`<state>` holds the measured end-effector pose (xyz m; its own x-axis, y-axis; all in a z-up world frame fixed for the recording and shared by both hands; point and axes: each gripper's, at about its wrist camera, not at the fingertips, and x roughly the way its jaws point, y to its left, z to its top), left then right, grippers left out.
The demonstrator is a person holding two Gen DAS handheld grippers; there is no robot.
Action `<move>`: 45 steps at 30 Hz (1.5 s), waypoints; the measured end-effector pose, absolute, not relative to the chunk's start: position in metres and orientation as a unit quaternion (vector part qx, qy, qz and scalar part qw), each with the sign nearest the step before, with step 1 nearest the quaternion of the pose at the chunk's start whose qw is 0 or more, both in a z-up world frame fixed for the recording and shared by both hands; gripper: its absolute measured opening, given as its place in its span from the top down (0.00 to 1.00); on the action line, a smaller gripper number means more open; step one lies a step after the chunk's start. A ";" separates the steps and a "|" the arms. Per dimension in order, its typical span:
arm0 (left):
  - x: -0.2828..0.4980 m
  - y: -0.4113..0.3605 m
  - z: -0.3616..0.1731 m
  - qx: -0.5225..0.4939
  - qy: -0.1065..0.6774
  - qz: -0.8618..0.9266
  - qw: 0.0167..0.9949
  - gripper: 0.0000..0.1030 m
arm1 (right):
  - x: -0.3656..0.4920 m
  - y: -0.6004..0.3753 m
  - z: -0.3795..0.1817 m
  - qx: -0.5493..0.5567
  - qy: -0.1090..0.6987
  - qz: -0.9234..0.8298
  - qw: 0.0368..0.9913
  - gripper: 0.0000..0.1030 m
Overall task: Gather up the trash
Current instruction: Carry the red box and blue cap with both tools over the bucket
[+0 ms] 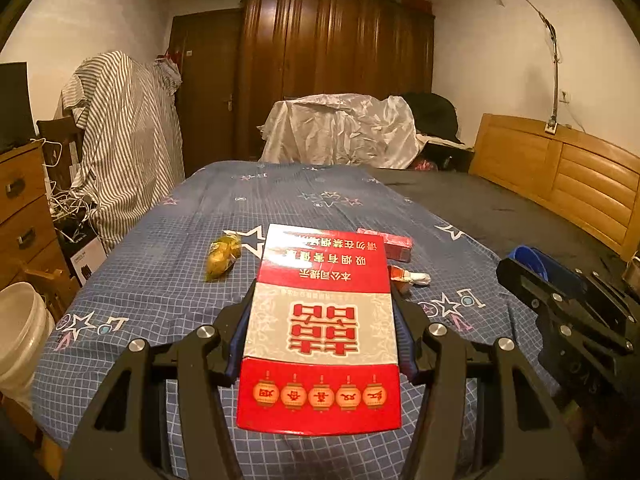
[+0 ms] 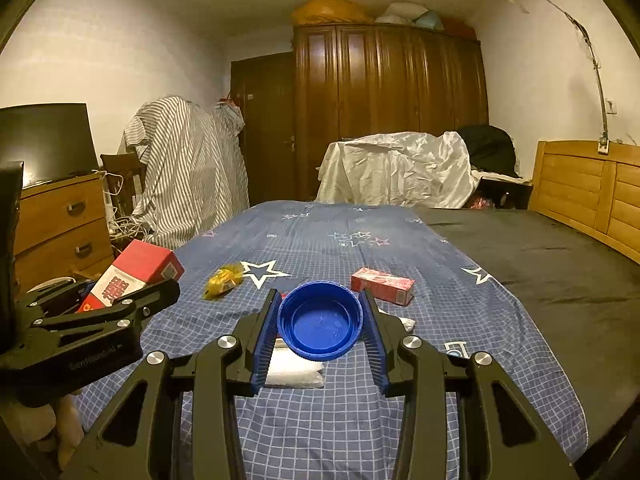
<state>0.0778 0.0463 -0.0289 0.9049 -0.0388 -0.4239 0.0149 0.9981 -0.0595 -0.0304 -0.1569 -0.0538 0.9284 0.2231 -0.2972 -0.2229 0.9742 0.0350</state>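
In the left wrist view my left gripper [image 1: 323, 286] is shut on a long red-and-white carton [image 1: 320, 328], held above the blue checked bedsheet [image 1: 160, 280]. The right wrist view has my right gripper [image 2: 320, 295] shut on a round blue lid [image 2: 320, 326], its hollow side facing the camera. Each gripper shows in the other's view: the left one [image 2: 132, 292] with the carton [image 2: 138, 270], the right one [image 1: 560, 312] with the lid [image 1: 528, 258]. On the sheet lie a yellow wrapper [image 2: 222, 280], a small red box [image 2: 382, 284] and a white plastic scrap [image 2: 294, 368].
A white bucket [image 1: 20, 332] stands on the floor left of the bed, beside a wooden dresser [image 1: 24, 208]. The wooden headboard [image 1: 560, 176] runs along the right. A striped cloth [image 1: 124, 140] and a white sheet [image 1: 344, 128] cover things beyond the bed.
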 end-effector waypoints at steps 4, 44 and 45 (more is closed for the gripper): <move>0.079 0.050 -0.031 -0.030 0.219 -0.012 0.975 0.47 | -0.027 -0.154 -0.052 -0.002 0.153 0.118 0.981 0.60; -0.010 0.470 0.019 -0.124 0.264 0.312 0.904 0.47 | 0.067 0.380 0.046 -0.127 0.225 0.491 0.832 0.60; -0.011 0.480 0.018 -0.127 0.270 0.315 0.901 0.47 | 0.070 0.400 0.043 -0.132 0.237 0.500 0.822 0.60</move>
<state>-0.0111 0.4799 0.0180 0.6566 0.4986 -0.5660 -0.6355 0.7698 -0.0592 0.0701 0.3997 0.0433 0.3876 0.7603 -0.5212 -0.8852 0.4649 0.0198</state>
